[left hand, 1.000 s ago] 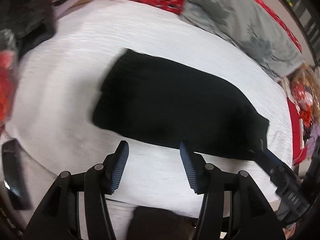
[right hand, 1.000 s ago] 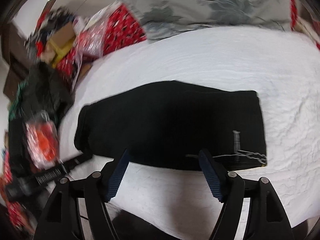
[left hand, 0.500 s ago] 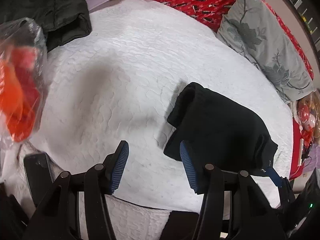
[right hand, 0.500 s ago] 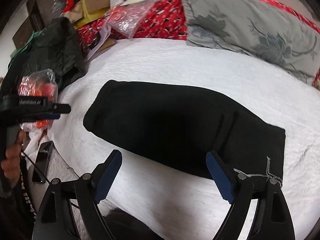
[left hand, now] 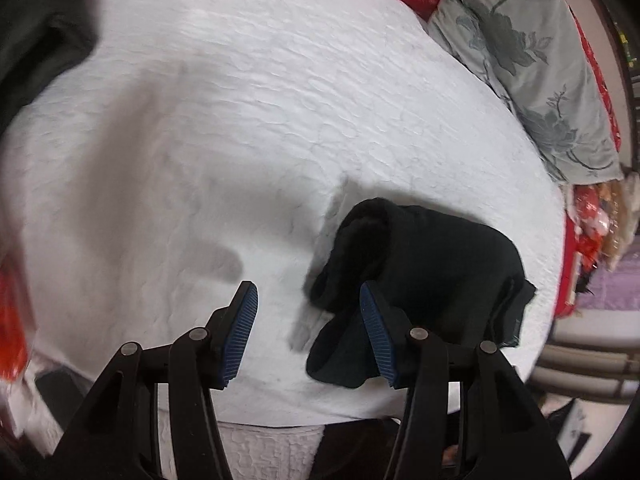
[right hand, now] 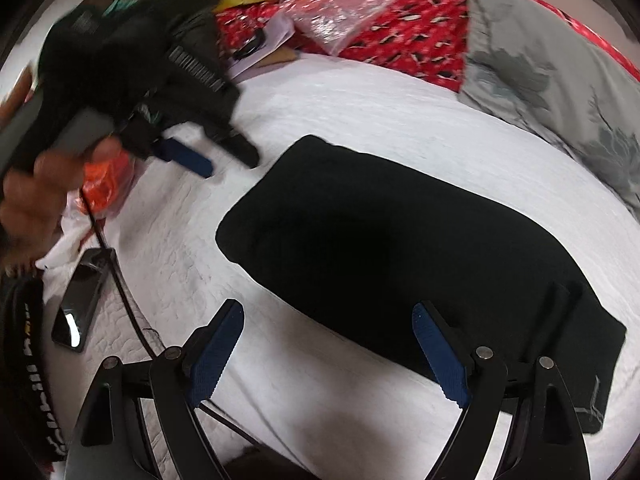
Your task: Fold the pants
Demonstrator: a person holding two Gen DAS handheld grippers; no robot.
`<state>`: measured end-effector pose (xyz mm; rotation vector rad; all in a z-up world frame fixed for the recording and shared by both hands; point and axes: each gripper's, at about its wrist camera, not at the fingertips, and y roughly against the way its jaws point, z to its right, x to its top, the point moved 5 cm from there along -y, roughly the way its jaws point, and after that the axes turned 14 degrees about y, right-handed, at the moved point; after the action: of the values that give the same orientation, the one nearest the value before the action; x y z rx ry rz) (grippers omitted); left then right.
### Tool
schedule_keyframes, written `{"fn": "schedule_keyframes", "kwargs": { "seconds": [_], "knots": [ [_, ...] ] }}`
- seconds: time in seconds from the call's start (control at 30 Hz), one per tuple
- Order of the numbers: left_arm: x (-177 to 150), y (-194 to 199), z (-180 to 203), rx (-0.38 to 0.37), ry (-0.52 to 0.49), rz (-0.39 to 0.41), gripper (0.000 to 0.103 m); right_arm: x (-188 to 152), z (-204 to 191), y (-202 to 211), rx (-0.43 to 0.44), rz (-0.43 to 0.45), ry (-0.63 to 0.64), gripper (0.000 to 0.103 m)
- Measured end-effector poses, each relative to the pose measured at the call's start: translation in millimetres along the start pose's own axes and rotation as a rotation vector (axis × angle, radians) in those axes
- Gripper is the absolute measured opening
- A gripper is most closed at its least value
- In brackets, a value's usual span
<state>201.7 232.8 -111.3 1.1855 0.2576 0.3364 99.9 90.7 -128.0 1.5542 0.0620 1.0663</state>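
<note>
Since earlier, both open-jawed grippers drew back; black pants (right hand: 404,256) lie folded, far end cut off.

Pants (right hand: 400,256): solid black, pale stitching at 4 o'clock corner. Bed cover (left hand: 224,128): white, quilted ripple texture. Pillow (left hand: 532,60): grey with darker grey-green floral print. Sheet (right hand: 404,36) at 12 o'clock: red with small black-and-white motifs. Fingers (right hand: 440,354): blue ribbed pads on black frames. Phone (right hand: 82,298): black. Bag (right hand: 106,182): orange.

Motion-blurred at far left — the left gripper (right hand: 216,160) and hand (right hand: 36,196); the pants (left hand: 432,276) are partly hidden — near edge behind a finger.
</note>
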Motion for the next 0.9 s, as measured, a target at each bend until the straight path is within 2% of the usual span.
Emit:
{"fn": "schedule_keyframes", "kwargs": {
  "seconds": [0.13,0.3,0.53,0.7,0.77,0.83,0.87,0.9],
  "knots": [
    [10.8,-10.5,9.6,-0.042,-0.032,-0.059,0.052,7.9,-13.4,-18.3,-0.006,-0.006,0.032,0.088],
    [18.9,-26.6,23.8,-0.053,-0.100,-0.129,0.052,18.5,-29.1,-32.2,-0.072,0.019,0.104,0.088],
    [22.2,-35.8,39.5,-0.089,-0.158,-0.200,0.052,26.1,-26.5,-47.6,-0.157,0.033,0.076,0.088],
    [27.5,-40.0,38.2,-0.152,-0.131,-0.236,0.057,32.8,-18.6,-53.1,-0.172,0.061,0.064,0.086],
    [27.7,-40.7,36.8,-0.181,-0.114,-0.241,0.057,34.4,-18.3,-54.6,-0.175,0.066,0.071,0.078],
    [24.2,-39.3,36.3,-0.222,-0.109,-0.249,0.055,37.5,-14.3,-57.0,-0.167,0.073,0.078,0.063],
    [22.2,-38.9,36.6,-0.224,-0.107,-0.243,0.054,39.0,-11.8,-56.9,-0.160,0.079,0.078,0.059],
    [20.9,-38.8,37.2,-0.217,-0.106,-0.233,0.044,40.1,-8.9,-56.0,-0.152,0.085,0.076,0.050]
  ]
}}
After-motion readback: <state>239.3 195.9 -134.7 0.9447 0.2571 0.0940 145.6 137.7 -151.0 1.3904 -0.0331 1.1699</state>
